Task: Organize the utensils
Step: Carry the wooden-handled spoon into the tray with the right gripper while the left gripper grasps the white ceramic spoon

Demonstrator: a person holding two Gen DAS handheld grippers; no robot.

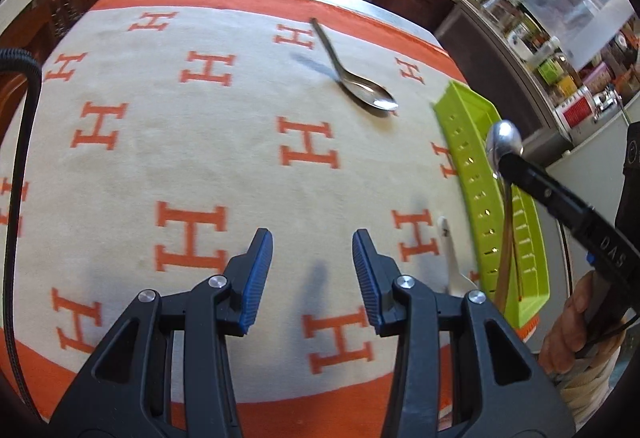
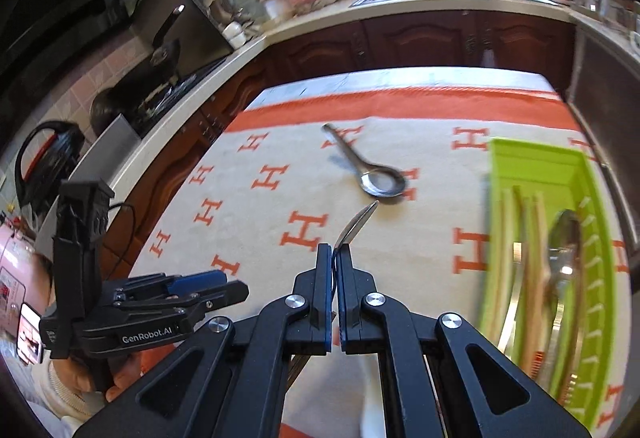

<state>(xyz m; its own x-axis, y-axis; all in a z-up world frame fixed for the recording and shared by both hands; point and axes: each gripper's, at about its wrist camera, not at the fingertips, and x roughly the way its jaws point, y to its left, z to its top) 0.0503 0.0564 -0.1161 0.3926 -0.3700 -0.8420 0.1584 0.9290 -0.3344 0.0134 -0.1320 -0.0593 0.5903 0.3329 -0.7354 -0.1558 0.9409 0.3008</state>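
A metal spoon (image 2: 356, 225) is pinched between the clenched fingers of the right gripper (image 2: 335, 258). Its bowl sticks up past the fingertips at the middle of the right wrist view, edge-on. In the left wrist view the same spoon shows at the right edge, bowl up, its handle hanging down in front of the green tray (image 1: 472, 173).

That green tray lies along the right side of both views, on the orange-and-cream cloth (image 1: 224, 165) that covers the bench. In the right wrist view it holds pale chopsticks (image 2: 516, 258) and another spoon (image 2: 564, 238), blurred.

A second loose spoon (image 1: 356, 77) lies on the cloth in the upper middle, well apart from the tray, bowl towards it.

The left gripper (image 1: 312, 270) hangs above the cloth at lower centre, its blue-padded fingers released and nothing between them. A white utensil (image 1: 452, 262) lies just beside the tray, partly hidden behind the gripper.
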